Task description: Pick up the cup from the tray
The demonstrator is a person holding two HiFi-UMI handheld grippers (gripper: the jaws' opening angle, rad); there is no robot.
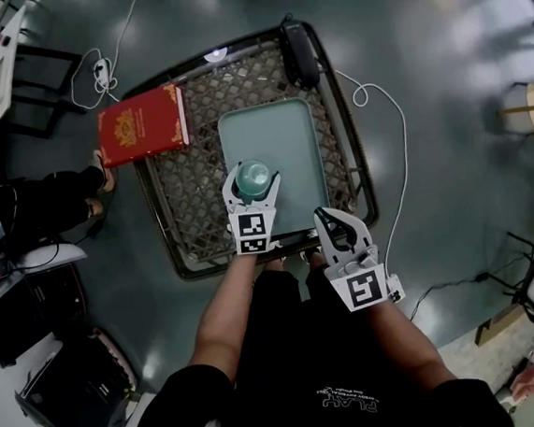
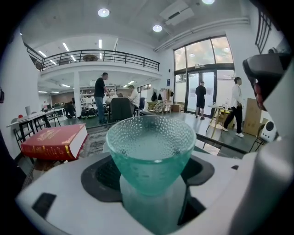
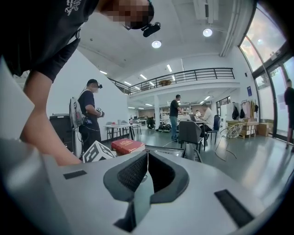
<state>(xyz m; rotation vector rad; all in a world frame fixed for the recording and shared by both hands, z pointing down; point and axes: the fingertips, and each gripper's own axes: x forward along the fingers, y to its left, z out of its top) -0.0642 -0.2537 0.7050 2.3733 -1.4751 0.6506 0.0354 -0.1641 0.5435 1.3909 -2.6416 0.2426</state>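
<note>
A teal dimpled glass cup [image 1: 255, 176] is held over the near left part of the pale green tray [image 1: 287, 131], with my left gripper [image 1: 252, 180] shut on it. In the left gripper view the cup [image 2: 150, 151] stands upright between the two white jaws, its rim level. My right gripper [image 1: 333, 224] hangs at the near edge of the wicker table, off the tray, with its jaws shut and nothing between them. The right gripper view shows its dark pads [image 3: 133, 172] pressed together.
The tray lies on a wicker-topped table [image 1: 186, 197] with a dark rim. A red book [image 1: 142, 124] rests on its far left corner and a black object [image 1: 298, 53] on its far right corner. Cables run over the floor. Other people stand in the hall.
</note>
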